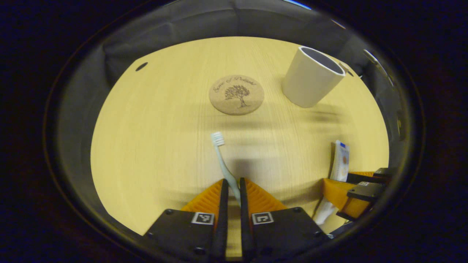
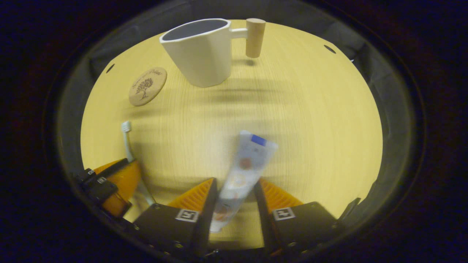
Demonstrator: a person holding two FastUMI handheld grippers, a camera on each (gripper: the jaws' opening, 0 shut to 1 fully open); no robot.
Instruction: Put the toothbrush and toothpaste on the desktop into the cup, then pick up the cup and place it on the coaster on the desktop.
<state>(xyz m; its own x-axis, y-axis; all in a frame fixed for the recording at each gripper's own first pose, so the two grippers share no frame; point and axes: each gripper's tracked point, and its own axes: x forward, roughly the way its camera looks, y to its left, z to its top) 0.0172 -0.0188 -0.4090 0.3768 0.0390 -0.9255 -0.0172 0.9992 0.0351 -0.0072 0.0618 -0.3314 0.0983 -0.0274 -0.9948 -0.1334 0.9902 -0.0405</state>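
- Left gripper (image 1: 234, 188): fingers nearly together, pinching the handle of the toothbrush (image 1: 223, 160) between them; seen from the right gripper view at the lower left (image 2: 109, 179), the same brush handle running through it
- Toothbrush: pale blue-green handle, white bristle head pointing away from the gripper toward the coaster (image 1: 236, 94); whether it is lifted off the surface (image 1: 153, 146) or lying on it cannot be told
- Right gripper (image 2: 234, 193): fingers partly spread with the toothpaste tube (image 2: 243, 171) lying between them; the tube touches or nearly touches the left finger, a gap shows beside the right finger, so a firm pinch cannot be confirmed; in the left gripper view it sits at the lower right (image 1: 360, 191) with the tube (image 1: 340, 164) standing out of it
- Toothpaste tube: white with a blue patch near its far end and orange markings, tilted slightly to the right in the right gripper view, flat crimped end pointing away from the gripper
- Coaster (image 2: 147, 86): round cork disc with a printed tree, flat on the surface, beyond the toothbrush, bare on top
- Cup (image 2: 199, 51): white, faceted, upright, with a wooden peg handle (image 2: 255, 37) on a white arm; stands beside the coaster, apart from it, in the far part of the surface
- Surface: light wood grain, dark cloth wall behind it
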